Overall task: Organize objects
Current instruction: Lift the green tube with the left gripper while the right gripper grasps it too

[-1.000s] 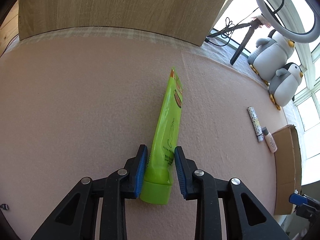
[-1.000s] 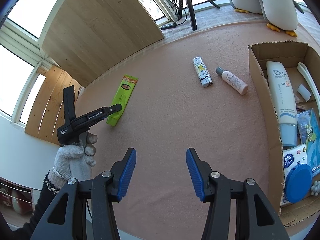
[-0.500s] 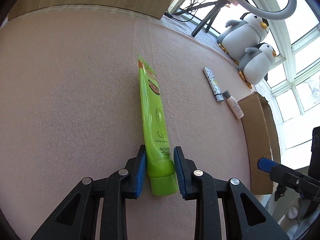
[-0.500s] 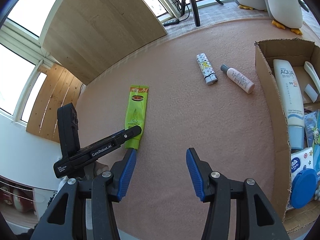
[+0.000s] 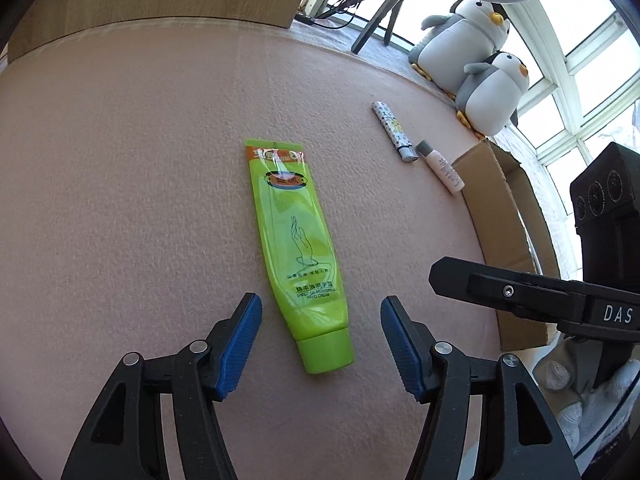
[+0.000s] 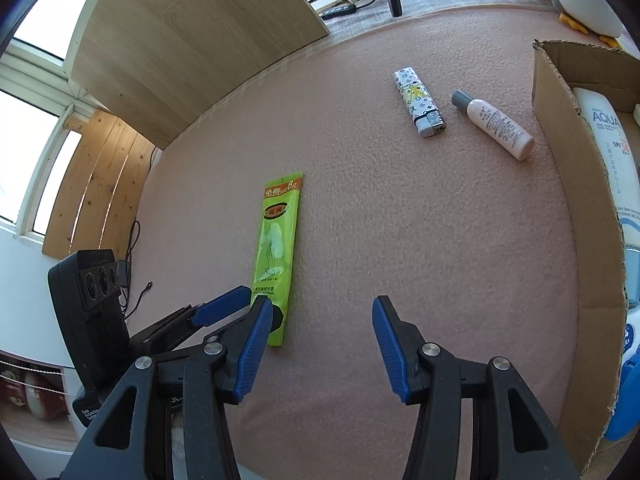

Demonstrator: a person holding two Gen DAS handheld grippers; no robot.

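Note:
A green hand cream tube [image 5: 298, 248] lies flat on the pink felt table, cap toward me. My left gripper [image 5: 321, 338] is open, its blue pads either side of the cap end and apart from it. The tube also shows in the right wrist view [image 6: 276, 256]. My right gripper [image 6: 322, 350] is open and empty, just right of the tube's cap end. A patterned lighter [image 6: 419, 101] and a small pink bottle [image 6: 496, 125] lie farther back, left of the cardboard box [image 6: 576, 208].
The box holds a white sunscreen tube [image 6: 612, 152] and other items. Two plush penguins [image 5: 476, 64] sit beyond it by the window. A wooden board [image 6: 192, 36] leans at the back. A tripod [image 5: 380, 12] stands behind the table.
My left gripper has opened and let go of the green tube, which now lies on the table nearer the box. The right gripper has come close beside it.

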